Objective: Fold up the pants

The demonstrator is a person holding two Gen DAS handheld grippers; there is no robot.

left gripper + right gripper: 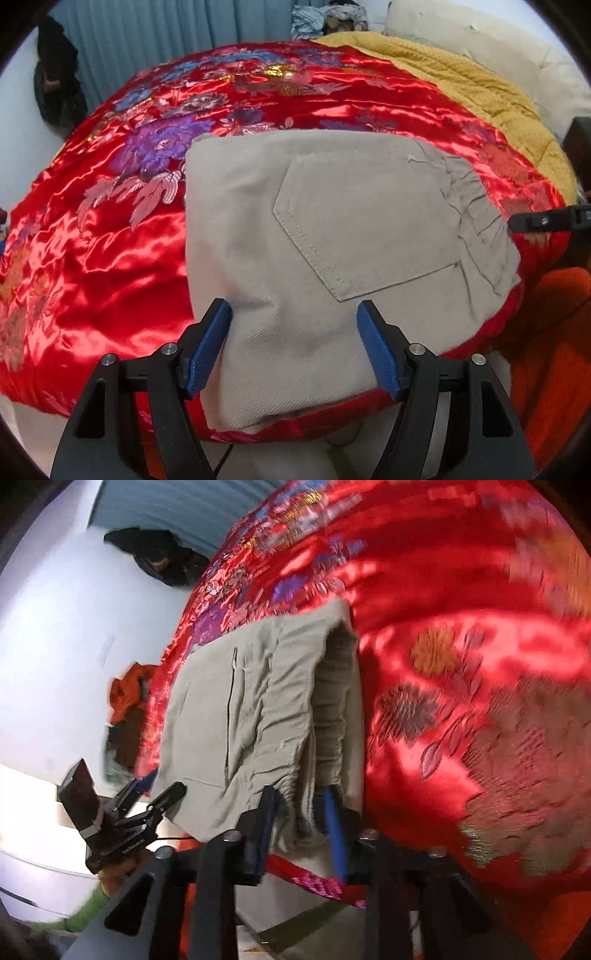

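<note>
**Folded pants at the near edge of the bed, last tidying**

Beige pants (332, 236) lying folded into a compact block on the red satin quilt (110, 258), close to its near edge, back pocket up, gathered waistband toward the right side. Seemingly the final step: squaring or releasing the bundle.

Left gripper (295, 350) spread wide over the near corner of the block, blue pads resting on cloth, not pinching. Right gripper (301, 823) set narrow around the waistband end; cloth between the jaws, but the blur leaves it unclear whether actually clamped.

Next move probably calls for easing both tools away without dragging the top layer, satin underneath being slippery.

Nearby: mustard blanket (480, 92) toward the far right corner, orange cloth (554, 350) off the right edge, curtain (147, 33) behind. Nothing lying across the pants.
</note>
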